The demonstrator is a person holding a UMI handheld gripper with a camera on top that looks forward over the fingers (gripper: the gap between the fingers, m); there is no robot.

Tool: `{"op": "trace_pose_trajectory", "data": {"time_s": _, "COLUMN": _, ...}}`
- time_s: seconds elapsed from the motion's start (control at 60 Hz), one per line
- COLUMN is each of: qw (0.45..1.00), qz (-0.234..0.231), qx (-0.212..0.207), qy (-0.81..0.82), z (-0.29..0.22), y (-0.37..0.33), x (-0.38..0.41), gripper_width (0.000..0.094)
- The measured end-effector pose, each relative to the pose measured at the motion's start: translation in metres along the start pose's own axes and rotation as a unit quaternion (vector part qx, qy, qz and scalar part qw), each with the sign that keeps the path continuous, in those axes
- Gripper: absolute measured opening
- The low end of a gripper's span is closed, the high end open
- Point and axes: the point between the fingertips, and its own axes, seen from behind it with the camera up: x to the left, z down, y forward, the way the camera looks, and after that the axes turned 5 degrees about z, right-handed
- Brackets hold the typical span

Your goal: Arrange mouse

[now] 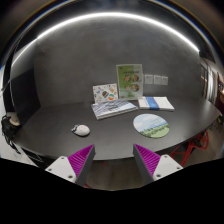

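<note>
A small white mouse point(81, 129) lies on the dark grey table point(60, 125), to the left, well beyond my fingers. A round green-and-white mouse pad point(151, 125) lies on the table to the right, beyond my right finger. My gripper point(113, 160) is held above the table's near edge, open and empty, its two magenta pads point(80, 157) wide apart. The mouse is ahead of the left finger, apart from it.
Leaflets and a booklet point(113, 107) lie at the back of the table, with an upright green leaflet point(129, 79) behind them and blue-white papers point(156, 102) to their right. A pale object point(11, 122) sits at the table's far left. A wall lies behind.
</note>
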Motion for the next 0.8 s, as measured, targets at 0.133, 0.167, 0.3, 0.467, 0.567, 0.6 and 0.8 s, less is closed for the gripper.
{"op": "trace_pose_trajectory", "data": {"time_s": 0.133, "qw": 1.000, "qz": -0.011, "qx": 0.007, "qy": -0.008, "z": 0.000, "y": 0.017, "x": -0.017, "gripper_width": 0.0813}}
{"op": "trace_pose_trajectory", "data": {"time_s": 0.167, "qw": 1.000, "qz": -0.013, "qx": 0.008, "qy": -0.011, "z": -0.002, "y": 0.023, "x": -0.023, "gripper_width": 0.0813}}
{"op": "trace_pose_trajectory", "data": {"time_s": 0.3, "qw": 0.999, "qz": -0.044, "qx": 0.006, "qy": -0.025, "z": -0.005, "y": 0.044, "x": -0.022, "gripper_width": 0.0813}}
{"op": "trace_pose_trajectory", "data": {"time_s": 0.467, "qw": 0.995, "qz": -0.071, "qx": 0.022, "qy": -0.073, "z": 0.013, "y": 0.082, "x": 0.002, "gripper_width": 0.0825}}
{"op": "trace_pose_trajectory", "data": {"time_s": 0.567, "qw": 0.991, "qz": -0.096, "qx": 0.027, "qy": -0.087, "z": 0.022, "y": 0.108, "x": 0.036, "gripper_width": 0.0826}}
{"op": "trace_pose_trajectory", "data": {"time_s": 0.6, "qw": 0.989, "qz": -0.113, "qx": 0.025, "qy": -0.088, "z": 0.024, "y": 0.115, "x": 0.053, "gripper_width": 0.0827}}
{"op": "trace_pose_trajectory", "data": {"time_s": 0.8, "qw": 0.974, "qz": -0.184, "qx": 0.042, "qy": -0.127, "z": 0.047, "y": 0.155, "x": 0.146, "gripper_width": 0.0824}}
